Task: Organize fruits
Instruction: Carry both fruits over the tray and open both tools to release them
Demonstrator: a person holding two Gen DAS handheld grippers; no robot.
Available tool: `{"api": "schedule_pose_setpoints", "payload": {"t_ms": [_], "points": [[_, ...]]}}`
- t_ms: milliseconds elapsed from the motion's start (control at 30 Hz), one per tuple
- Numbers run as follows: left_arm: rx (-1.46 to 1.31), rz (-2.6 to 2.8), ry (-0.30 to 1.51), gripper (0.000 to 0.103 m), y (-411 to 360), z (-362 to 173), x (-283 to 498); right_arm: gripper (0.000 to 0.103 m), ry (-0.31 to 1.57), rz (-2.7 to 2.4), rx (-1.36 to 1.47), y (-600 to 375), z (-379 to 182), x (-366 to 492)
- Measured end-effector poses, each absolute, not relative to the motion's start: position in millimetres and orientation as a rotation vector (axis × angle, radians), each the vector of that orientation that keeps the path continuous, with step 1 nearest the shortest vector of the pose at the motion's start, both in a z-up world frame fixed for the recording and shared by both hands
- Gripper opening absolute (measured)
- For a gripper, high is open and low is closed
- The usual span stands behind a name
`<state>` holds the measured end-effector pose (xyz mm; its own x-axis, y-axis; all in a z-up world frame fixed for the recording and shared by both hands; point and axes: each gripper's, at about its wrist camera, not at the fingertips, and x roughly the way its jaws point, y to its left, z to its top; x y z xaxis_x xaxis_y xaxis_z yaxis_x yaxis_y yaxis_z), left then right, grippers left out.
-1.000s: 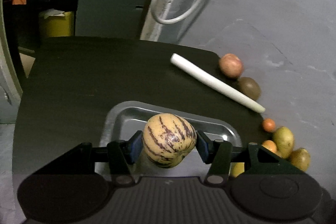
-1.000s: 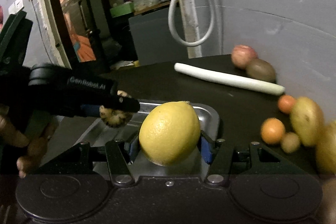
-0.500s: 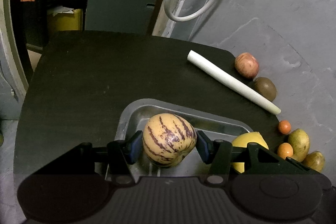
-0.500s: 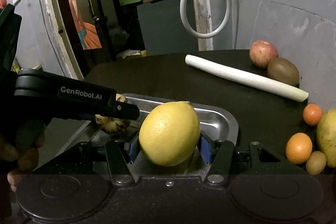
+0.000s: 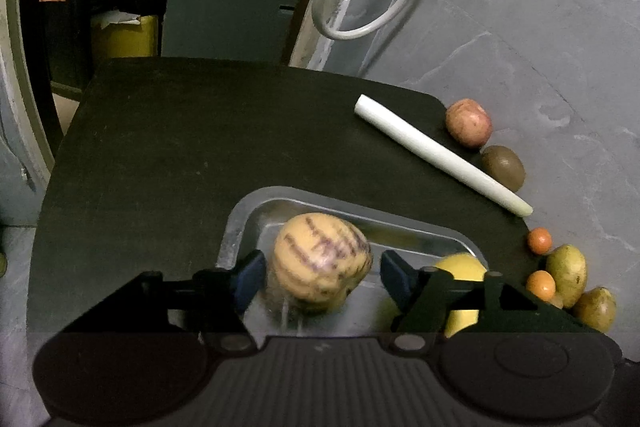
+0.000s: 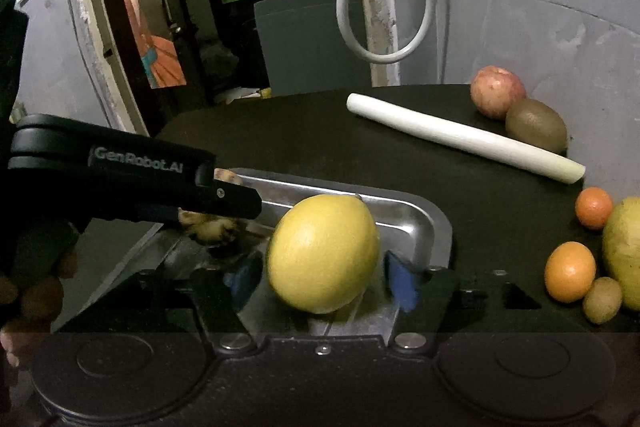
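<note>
A striped yellow-and-purple melon (image 5: 320,261) lies, blurred, in the metal tray (image 5: 248,211) between the fingers of my left gripper (image 5: 322,273), which stand apart from it: open. A yellow lemon (image 6: 323,253) sits in the tray (image 6: 424,223) between the fingers of my right gripper (image 6: 322,279), with gaps at both sides: open. The lemon also shows in the left wrist view (image 5: 462,281). The left gripper's body (image 6: 132,179) covers most of the melon (image 6: 208,227) in the right wrist view.
On the dark table (image 5: 200,131) lie a white stalk (image 5: 440,159), an apple (image 5: 468,123) and a kiwi (image 5: 503,167) by the grey wall. Two small oranges (image 6: 570,271) and yellow-green fruits (image 5: 567,273) sit at the right edge. A white hose loop (image 6: 380,7) hangs behind.
Both grippers have opened. The melon has dropped from the left gripper into the tray and is rolling. The lemon has settled into the tray from the right gripper.
</note>
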<state>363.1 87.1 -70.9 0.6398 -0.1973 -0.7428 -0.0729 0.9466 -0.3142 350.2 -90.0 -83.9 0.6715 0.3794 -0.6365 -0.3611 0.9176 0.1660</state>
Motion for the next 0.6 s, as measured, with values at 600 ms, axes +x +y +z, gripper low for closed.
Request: {"api": "schedule_pose_setpoints", "payload": {"t_ms": [600], "points": [[-0.256, -0.137, 0.818, 0.102, 97, -23, 271, 0.101, 0.651, 0.292, 0.074, -98, -43, 246]]}}
